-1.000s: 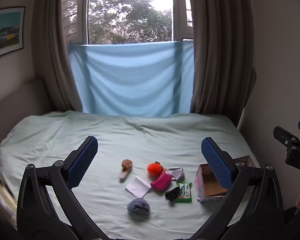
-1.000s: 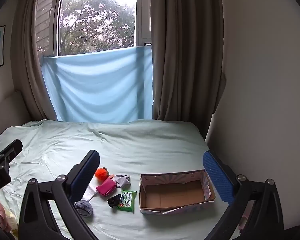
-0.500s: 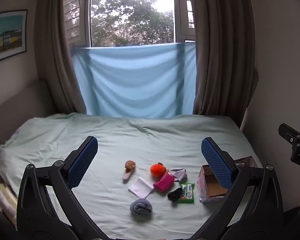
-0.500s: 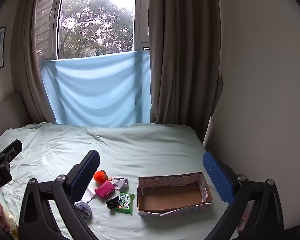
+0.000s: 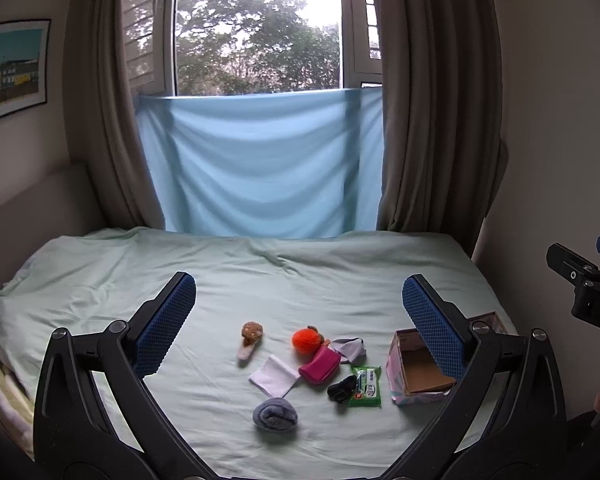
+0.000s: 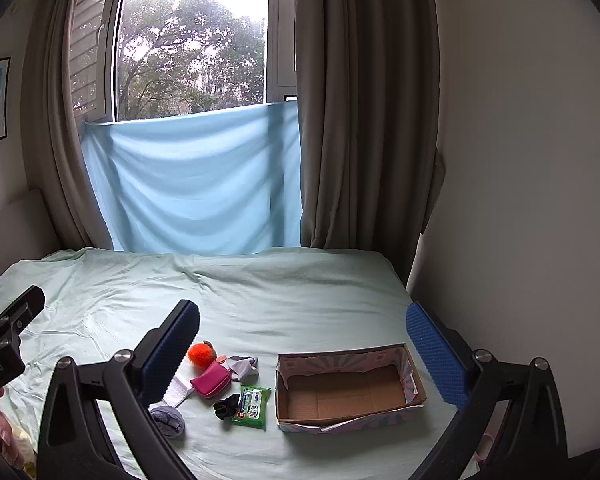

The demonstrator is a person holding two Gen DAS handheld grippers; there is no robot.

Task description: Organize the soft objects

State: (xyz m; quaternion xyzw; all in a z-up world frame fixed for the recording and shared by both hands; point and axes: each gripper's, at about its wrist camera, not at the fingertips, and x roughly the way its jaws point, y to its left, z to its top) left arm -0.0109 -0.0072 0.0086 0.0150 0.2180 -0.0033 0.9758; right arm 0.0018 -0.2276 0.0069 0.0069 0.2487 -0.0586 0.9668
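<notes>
Both jaws wide apart w/ nothing held, left gripper point(image 5: 299, 316) & right gripper point(image 6: 303, 338) above bed point(image 6: 292, 292), soft items left of cardboard box point(image 6: 346, 390): green wipes pack point(image 6: 252, 401) nearest, pink pouch point(image 6: 211, 379), orange plush point(image 6: 200, 353), grey sock roll point(image 5: 275, 413) farthest.

Soft items point(image 5: 318, 362) beside empty box point(image 6: 348, 392)

A bed point(image 5: 260, 280) with a pale green sheet fills the room's lower half. Behind its far edge, a window point(image 5: 256, 28) admits daylight and shows trees. A light blue cloth point(image 5: 260, 160) covers the lower pane. Brown curtains point(image 5: 432, 100) flank it. A framed picture point(image 5: 10, 68) hangs on the left wall.
</notes>
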